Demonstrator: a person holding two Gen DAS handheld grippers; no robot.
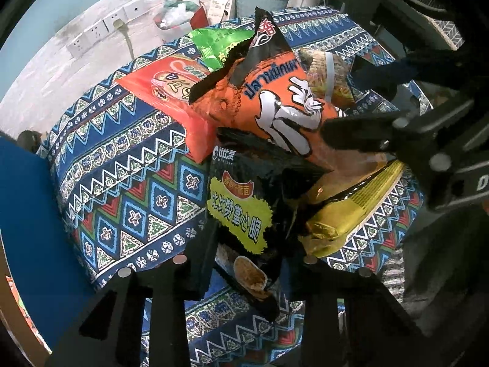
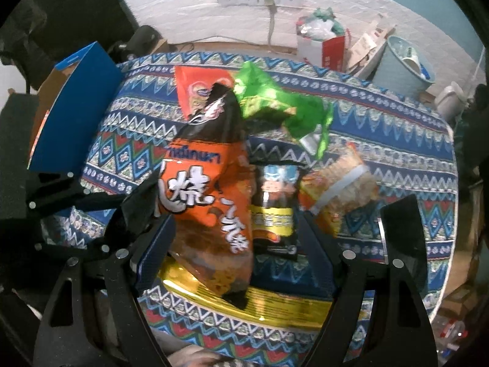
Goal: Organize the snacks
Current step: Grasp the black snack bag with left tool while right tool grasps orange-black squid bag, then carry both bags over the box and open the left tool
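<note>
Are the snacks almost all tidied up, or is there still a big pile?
Still a big pile. Nothing looks put away yet. The right claw is around the orange bag; the left claw is around the black bag. The red bag, green bag and gold bag still lie on the cloth, near the blue box.

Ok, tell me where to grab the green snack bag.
Grip the green snack bag by its crinkled, raised right end seam, coming from above on the right. That end lifts off the patterned tablecloth with open space around it; its left end lies against the orange squid-snack bag.
</note>
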